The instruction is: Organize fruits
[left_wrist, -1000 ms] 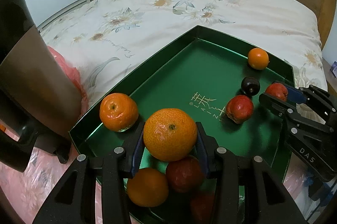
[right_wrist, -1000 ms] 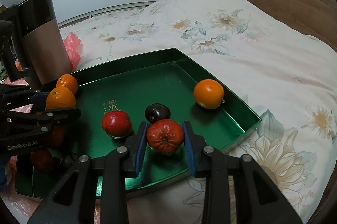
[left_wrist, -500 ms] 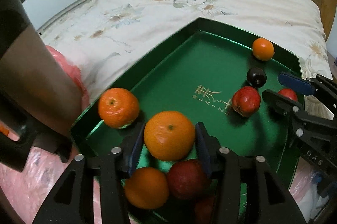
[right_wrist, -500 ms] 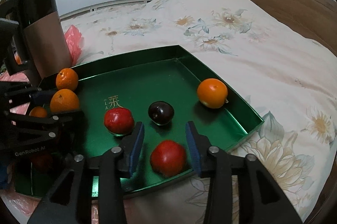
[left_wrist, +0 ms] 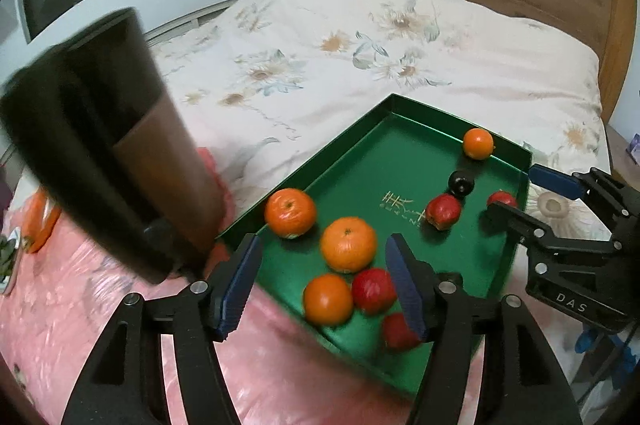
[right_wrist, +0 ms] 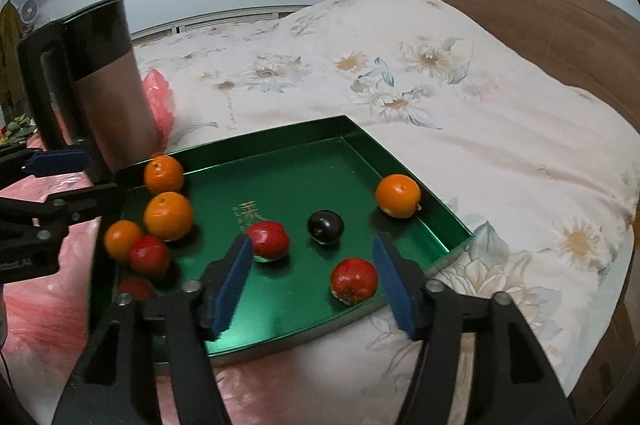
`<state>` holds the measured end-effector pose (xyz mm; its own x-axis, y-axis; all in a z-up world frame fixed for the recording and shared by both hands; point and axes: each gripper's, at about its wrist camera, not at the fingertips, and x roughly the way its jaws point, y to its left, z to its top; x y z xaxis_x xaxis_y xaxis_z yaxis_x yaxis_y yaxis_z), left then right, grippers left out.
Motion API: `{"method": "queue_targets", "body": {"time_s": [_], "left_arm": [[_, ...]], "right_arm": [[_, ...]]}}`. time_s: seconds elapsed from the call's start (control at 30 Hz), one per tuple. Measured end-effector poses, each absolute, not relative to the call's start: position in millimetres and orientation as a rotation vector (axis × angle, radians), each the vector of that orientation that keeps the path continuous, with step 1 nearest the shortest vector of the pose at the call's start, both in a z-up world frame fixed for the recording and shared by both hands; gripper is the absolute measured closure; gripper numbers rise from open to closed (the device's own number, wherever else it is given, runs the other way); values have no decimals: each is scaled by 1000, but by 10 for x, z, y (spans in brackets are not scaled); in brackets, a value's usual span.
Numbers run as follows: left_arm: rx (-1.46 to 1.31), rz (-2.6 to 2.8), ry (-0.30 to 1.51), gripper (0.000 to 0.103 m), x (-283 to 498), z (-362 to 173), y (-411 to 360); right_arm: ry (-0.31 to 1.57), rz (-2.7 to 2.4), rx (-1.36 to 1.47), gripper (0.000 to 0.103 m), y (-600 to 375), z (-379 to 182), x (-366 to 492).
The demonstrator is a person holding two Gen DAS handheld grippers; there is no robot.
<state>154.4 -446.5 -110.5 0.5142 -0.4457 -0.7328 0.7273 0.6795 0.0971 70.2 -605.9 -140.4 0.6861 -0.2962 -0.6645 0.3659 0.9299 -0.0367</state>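
A green tray [left_wrist: 400, 145] [right_wrist: 280, 149] lies on the bed. Three oranges [left_wrist: 348, 244] [right_wrist: 168, 215] and red fruits [left_wrist: 374, 289] [right_wrist: 149, 255] are grouped at its left end. A red fruit [right_wrist: 268, 240], a dark plum [right_wrist: 325, 226] [left_wrist: 461, 183], a lone orange [right_wrist: 398, 195] [left_wrist: 478, 143] and another red fruit [right_wrist: 354, 280] lie at the right end. My left gripper [left_wrist: 324, 285] is open and empty, above and behind the grouped fruit. My right gripper [right_wrist: 312, 283] is open and empty, held back from the nearest red fruit.
A tall dark and brown kettle [right_wrist: 100, 93] [left_wrist: 120, 145] stands just left of the tray on a pink cloth [left_wrist: 80, 305]. The floral quilt [right_wrist: 400, 85] and wooden headboard [right_wrist: 520, 17] lie beyond. An orange item [left_wrist: 40, 225] sits at far left.
My left gripper let go of the orange, which now rests in the tray, and pulled back and up. My right gripper released the red fruit, opened wide and drew back.
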Motion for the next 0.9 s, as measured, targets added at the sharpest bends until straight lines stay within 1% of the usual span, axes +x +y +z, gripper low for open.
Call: {"method": "queue_targets", "body": {"time_s": [0.23, 0.57, 0.6, 0.63, 0.67, 0.7, 0.8, 0.87, 0.9], "left_arm": [[367, -691, 741, 44, 1338, -941, -3991], [288, -572, 724, 43, 1086, -759, -3103], [274, -558, 723, 42, 1068, -738, -3000], [254, -542, 723, 38, 1047, -709, -2859], [242, -527, 722, 29, 1037, -697, -2772], [229, -511, 716, 25, 1016, -680, -2669], [197, -452, 693, 19, 943, -634, -2335], [178, -404, 683, 9, 885, -614, -2117], [166, -389, 676, 8, 858, -601, -2005]], "right_arm": [[723, -330, 111, 0, -5738, -1252, 595], [716, -243, 82, 0, -4921, -1082, 547], [711, -240, 77, 0, -4833, -1058, 553], [705, -236, 73, 0, -4764, -1037, 555], [698, -226, 67, 0, -4642, -1009, 559], [696, -221, 62, 0, -4575, -998, 565], [691, -195, 41, 0, -4296, -963, 573], [688, -179, 31, 0, -4113, -939, 563], [685, -171, 29, 0, -4027, -923, 556]]}}
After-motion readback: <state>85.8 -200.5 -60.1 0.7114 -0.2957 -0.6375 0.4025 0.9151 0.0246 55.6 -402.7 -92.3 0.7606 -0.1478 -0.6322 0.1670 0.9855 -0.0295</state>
